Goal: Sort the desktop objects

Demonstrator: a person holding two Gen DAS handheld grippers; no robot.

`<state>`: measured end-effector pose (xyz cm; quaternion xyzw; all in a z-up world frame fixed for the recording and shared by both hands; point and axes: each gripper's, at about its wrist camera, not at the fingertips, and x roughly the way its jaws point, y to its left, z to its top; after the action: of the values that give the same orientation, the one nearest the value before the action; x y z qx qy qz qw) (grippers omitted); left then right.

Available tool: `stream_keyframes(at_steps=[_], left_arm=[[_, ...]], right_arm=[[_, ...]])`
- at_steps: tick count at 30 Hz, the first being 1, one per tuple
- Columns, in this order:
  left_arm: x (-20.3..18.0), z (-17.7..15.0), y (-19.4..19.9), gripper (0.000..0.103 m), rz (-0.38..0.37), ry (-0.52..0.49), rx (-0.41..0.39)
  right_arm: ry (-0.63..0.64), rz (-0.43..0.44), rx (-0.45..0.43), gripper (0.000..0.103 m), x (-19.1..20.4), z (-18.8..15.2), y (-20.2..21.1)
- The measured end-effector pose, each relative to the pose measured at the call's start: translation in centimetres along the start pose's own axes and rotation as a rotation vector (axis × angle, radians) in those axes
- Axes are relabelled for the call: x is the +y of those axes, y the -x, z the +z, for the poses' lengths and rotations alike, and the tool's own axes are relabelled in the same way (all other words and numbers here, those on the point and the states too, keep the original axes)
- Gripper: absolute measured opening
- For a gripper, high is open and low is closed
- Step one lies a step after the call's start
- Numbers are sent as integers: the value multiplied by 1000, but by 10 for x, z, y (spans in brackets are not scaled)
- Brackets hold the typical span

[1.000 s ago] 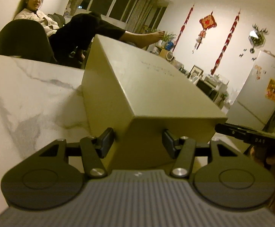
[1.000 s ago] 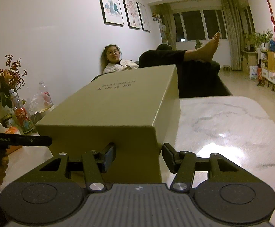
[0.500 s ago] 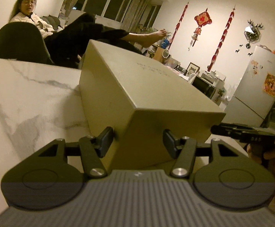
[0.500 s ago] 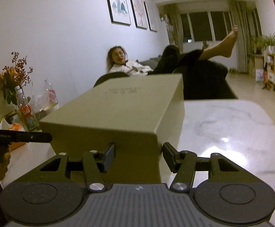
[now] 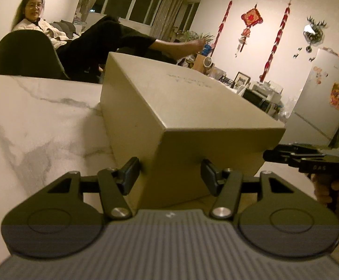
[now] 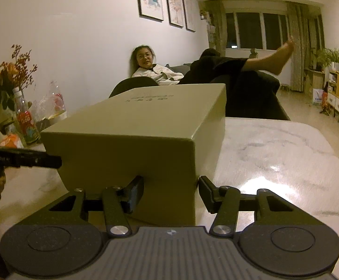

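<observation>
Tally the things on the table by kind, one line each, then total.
Box: 1
Bottle: 1
Flower bunch: 1
Clear plastic bag: 1
Other items beside the bottle are too cluttered to count.
Total: 4

low wrist views, near shared box [image 5: 188, 107]

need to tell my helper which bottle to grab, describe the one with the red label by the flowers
Start at the white marble table and find the big olive cardboard box on it. Look past the box's left side toward the wall, where dried orange flowers stand. The bottle is right in front of them: upright, clear, with a red label and white cap, unlike the crinkled clear plastic wrapping beside it.
</observation>
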<state>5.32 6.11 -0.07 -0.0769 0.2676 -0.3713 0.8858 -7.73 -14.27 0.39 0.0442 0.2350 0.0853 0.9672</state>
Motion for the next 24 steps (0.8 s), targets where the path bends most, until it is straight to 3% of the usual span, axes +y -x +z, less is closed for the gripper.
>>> stream_keyframes(at_steps=[4, 14, 24], left_arm=[[6, 4, 7, 58, -19, 43, -13], [0, 32, 23, 59, -83, 70, -127], [3, 60, -16, 60, -105, -5, -69]], right_arm=[[-37, -2, -8, 59, -9, 2, 7], [-110, 41, -127, 61, -22, 31, 31], [-30, 79, -84, 61, -20, 67, -13]])
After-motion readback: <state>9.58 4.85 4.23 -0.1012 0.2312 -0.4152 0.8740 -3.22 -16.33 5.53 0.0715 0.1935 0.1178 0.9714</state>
